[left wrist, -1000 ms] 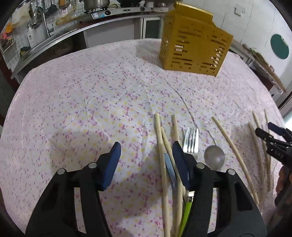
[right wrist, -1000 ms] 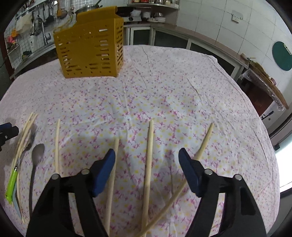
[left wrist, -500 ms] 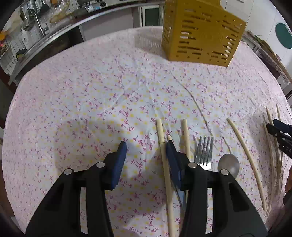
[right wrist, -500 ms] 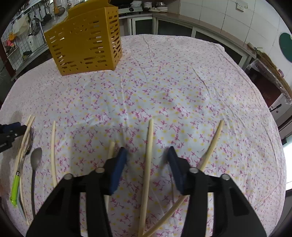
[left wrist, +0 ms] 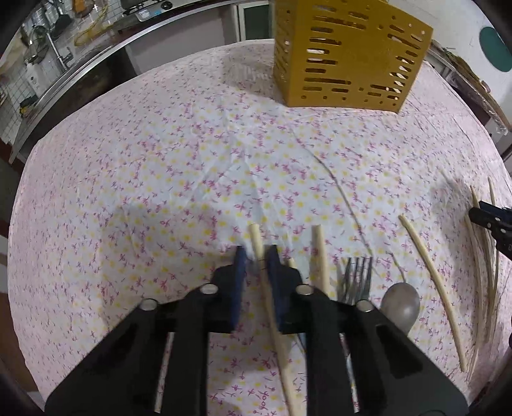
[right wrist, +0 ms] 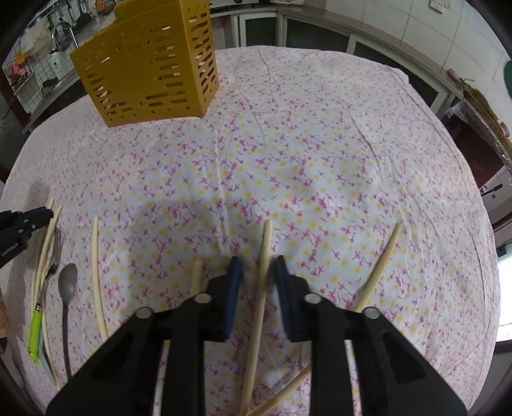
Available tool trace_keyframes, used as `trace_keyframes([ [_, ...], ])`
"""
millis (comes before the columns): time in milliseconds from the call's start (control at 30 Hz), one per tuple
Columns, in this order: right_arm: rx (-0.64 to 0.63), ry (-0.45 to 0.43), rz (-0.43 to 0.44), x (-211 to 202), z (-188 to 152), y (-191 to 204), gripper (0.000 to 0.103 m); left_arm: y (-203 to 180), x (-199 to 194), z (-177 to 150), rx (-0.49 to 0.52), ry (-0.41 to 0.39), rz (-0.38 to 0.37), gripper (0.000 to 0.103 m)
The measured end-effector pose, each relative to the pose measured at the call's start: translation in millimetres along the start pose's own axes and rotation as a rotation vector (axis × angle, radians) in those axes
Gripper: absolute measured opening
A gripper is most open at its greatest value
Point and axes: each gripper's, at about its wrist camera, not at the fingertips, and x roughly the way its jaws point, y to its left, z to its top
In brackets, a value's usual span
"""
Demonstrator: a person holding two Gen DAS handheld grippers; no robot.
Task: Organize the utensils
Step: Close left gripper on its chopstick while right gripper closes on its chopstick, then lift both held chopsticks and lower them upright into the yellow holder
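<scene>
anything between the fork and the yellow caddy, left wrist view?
No objects: only bare floral cloth separates the fork from the caddy in the left wrist view.

A floral tablecloth (right wrist: 320,153) covers the table; behind it runs a steel counter (left wrist: 96,60) below white wall tiles (right wrist: 448,19).

Floral tablecloth (left wrist: 166,166) over table; steel counter (left wrist: 80,67), faucet (right wrist: 62,32), white tiled wall (right wrist: 448,28) behind.
</scene>
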Motion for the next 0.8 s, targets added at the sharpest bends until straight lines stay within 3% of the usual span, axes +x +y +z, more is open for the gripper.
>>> trace_keyframes([
  [100, 0.013, 0.011, 0.019, 2.5, 5.8, -4.6, 0.007, -4.6, -0.4, 3.0, 0.007, 0.003, 0.014, 0.008],
  [333, 0.073, -0.064, 0.071, -21.0, 14.3, -18.1, 0.006, 5.7, -7.2, 0.3, -0.03, -0.017, -0.017, 0.005],
  [433, 0.079, -0.132, 0.082, -39.8, 16.9, -18.3, 0.006, 6.9, -19.5, -0.8, -0.031, -0.078, 0.023, 0.004],
  [800, 0.074, -0.37, 0.102, -95.5, 22.1, -2.2, 0.006, 27.4, -92.8, 0.2, -0.12, -0.322, -0.058, 0.004],
])
